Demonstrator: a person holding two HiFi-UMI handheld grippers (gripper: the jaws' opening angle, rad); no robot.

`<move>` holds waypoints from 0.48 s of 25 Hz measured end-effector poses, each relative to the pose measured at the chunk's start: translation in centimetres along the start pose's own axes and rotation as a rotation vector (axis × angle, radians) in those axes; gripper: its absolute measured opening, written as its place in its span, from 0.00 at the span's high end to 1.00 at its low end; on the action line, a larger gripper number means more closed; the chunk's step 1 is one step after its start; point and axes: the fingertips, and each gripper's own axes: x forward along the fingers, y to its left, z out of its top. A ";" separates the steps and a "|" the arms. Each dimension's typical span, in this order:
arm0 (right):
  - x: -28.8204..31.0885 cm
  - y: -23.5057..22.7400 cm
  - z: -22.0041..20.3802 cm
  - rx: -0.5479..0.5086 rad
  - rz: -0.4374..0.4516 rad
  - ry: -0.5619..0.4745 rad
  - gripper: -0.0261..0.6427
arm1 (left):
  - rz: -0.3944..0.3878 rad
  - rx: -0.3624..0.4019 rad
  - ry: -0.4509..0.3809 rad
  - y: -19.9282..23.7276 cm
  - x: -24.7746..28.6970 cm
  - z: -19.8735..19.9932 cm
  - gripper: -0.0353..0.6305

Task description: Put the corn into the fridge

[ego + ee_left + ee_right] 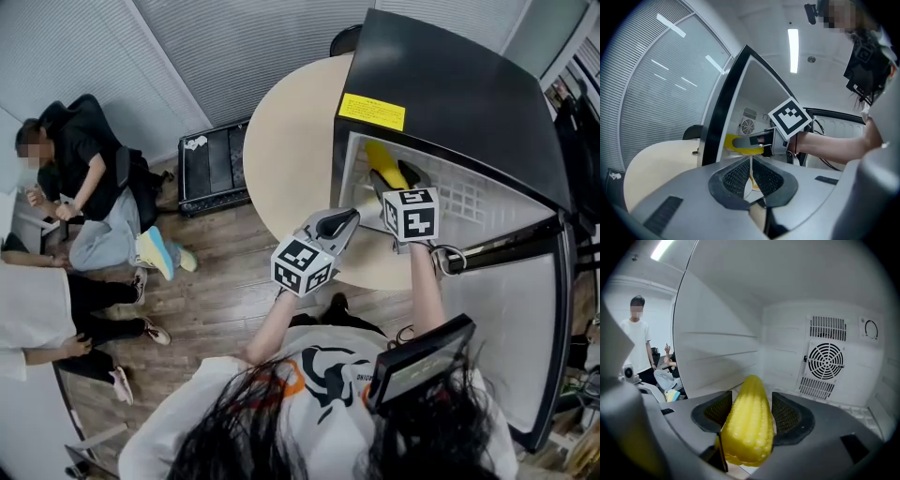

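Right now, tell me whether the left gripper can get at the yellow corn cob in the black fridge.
Probably, but tightly. The left gripper, jaws shut, sits outside the open black fridge; the yellow corn cob is inside, held by the right gripper, which crowds the opening.

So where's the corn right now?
The corn is clamped between the fingers of the right gripper, inside the open fridge, tip toward the fan grille.

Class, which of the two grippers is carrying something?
The right gripper: its jaws clamp the yellow corn inside the fridge. The left gripper has shut, empty jaws, outside it.
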 end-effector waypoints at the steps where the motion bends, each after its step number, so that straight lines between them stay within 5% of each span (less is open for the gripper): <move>1: -0.1 0.0 0.0 0.008 0.003 -0.001 0.57 | -0.002 0.000 0.000 0.0 -0.1 0.0 0.93; 12: -2.9 0.1 0.4 0.144 0.026 -0.077 0.57 | -0.021 -0.005 -0.007 -0.7 -0.6 0.4 0.93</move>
